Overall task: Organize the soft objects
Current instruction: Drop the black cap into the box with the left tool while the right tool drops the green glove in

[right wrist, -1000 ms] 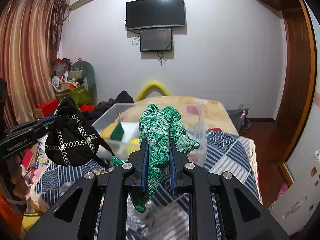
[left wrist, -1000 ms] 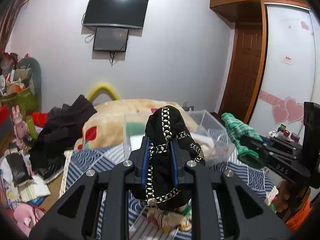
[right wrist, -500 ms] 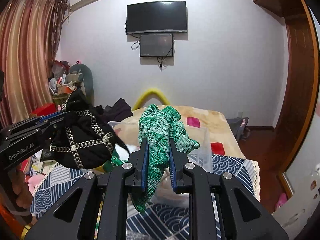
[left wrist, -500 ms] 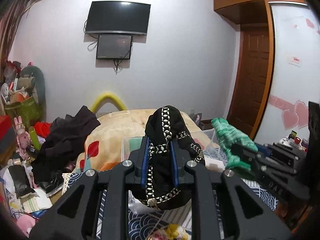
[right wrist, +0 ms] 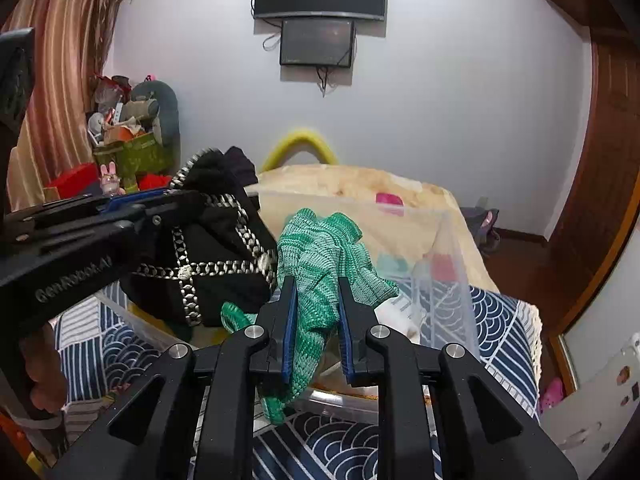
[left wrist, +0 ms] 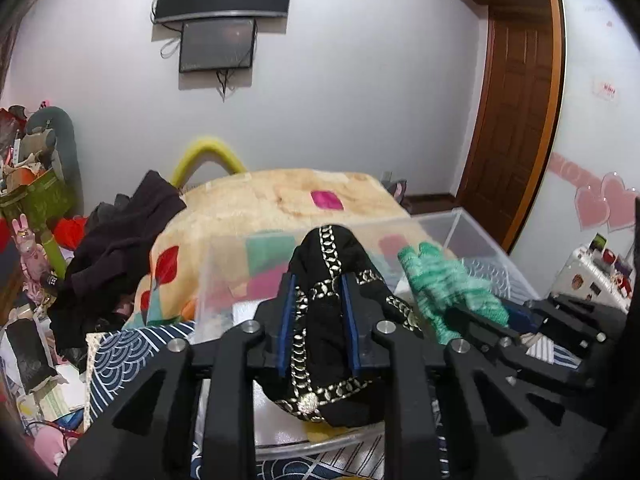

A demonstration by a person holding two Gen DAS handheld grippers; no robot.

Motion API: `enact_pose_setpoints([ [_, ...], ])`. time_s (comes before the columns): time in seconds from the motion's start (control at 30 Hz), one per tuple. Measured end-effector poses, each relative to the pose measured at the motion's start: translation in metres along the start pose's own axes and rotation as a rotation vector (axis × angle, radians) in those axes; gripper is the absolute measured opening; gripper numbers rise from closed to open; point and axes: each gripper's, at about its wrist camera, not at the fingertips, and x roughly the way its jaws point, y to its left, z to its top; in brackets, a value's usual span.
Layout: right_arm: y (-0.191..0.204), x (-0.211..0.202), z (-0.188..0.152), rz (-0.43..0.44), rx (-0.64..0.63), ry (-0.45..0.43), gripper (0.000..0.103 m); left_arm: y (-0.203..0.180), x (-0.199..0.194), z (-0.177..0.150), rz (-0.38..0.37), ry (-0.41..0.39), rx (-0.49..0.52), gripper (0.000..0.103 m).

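- Left wrist view: left gripper at lower centre, jaws narrowed onto a black pouch with chain trim; the blue pads press both its sides and its bulk sags below the fingers. It hangs over the near end of the clear plastic bin, probably raised there so it can drop straight in.
- Same view, right of centre: green knit cloth in the right gripper, just beside the pouch, also above the bin. Grip detail blurred here.
- Right wrist view: right gripper at lower centre, jaws close together, pinching the green knit cloth; a tail dangles below the pads.
- Same view, left of centre: black pouch in the left gripper, touching or nearly touching the cloth. Bin beneath both, on the blue patterned bedspread. My read: both items are staged for release.
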Motion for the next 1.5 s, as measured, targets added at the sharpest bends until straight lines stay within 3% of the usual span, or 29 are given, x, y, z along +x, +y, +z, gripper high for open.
enact_pose_setpoints([
  [0.2, -0.003, -0.001, 0.002, -0.003, -0.001, 0.011, 0.021, -0.004, 0.0, -0.005, 0.024, 0.0, 0.034, 0.035],
  [0.27, -0.002, -0.002, 0.002, -0.015, -0.006, 0.009, 0.022, -0.007, -0.005, -0.005, 0.02, -0.001, 0.041, 0.046],
  [0.6, -0.009, -0.02, 0.001, -0.026, -0.002, -0.015, 0.048, -0.015, -0.037, -0.005, -0.006, -0.039, 0.063, 0.06],
  [0.97, -0.013, -0.064, -0.003, -0.028, 0.0, -0.109, 0.069, -0.014, -0.089, -0.013, -0.012, -0.115, 0.074, 0.092],
  [1.03, -0.012, -0.071, -0.006, -0.028, 0.0, -0.124, 0.075, -0.013, -0.096, -0.017, -0.012, -0.117, 0.073, 0.096],
  [1.23, -0.006, -0.084, -0.018, -0.015, 0.002, -0.134, 0.079, -0.013, -0.105, -0.037, -0.003, -0.088, 0.085, 0.098],
  [1.5, 0.0, -0.071, -0.046, 0.013, 0.018, -0.048, 0.079, -0.003, -0.099, -0.076, 0.02, 0.002, 0.078, 0.099],
])
